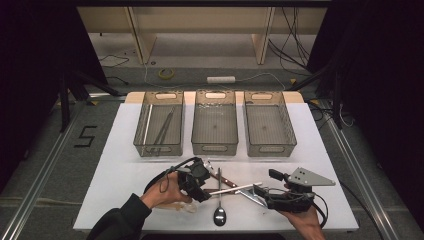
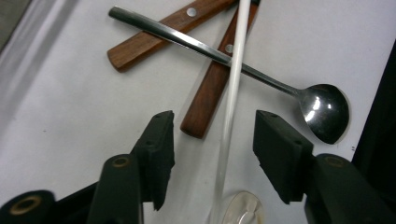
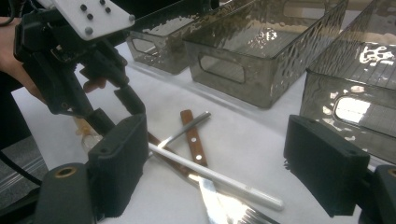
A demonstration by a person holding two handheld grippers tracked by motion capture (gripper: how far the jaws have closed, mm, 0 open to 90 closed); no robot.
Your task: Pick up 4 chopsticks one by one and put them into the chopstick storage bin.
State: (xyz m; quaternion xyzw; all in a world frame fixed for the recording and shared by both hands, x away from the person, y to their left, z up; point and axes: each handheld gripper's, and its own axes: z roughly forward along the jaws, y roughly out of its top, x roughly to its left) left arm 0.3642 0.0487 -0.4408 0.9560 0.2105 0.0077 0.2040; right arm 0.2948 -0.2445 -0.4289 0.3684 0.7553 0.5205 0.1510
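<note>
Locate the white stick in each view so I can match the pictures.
High view: white stick lies low centre, between the two grippers, over the wooden handles.
Left gripper view: it runs from top centre down between the open fingers.
Right gripper view: it lies diagonally at lower centre, ending near the bottom right.
Shared landmark: the metal spoon, crossing by the stick.

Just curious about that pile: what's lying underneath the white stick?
Under the white stick lie a spoon and two wooden handles. Their blades are partly covered.
</note>
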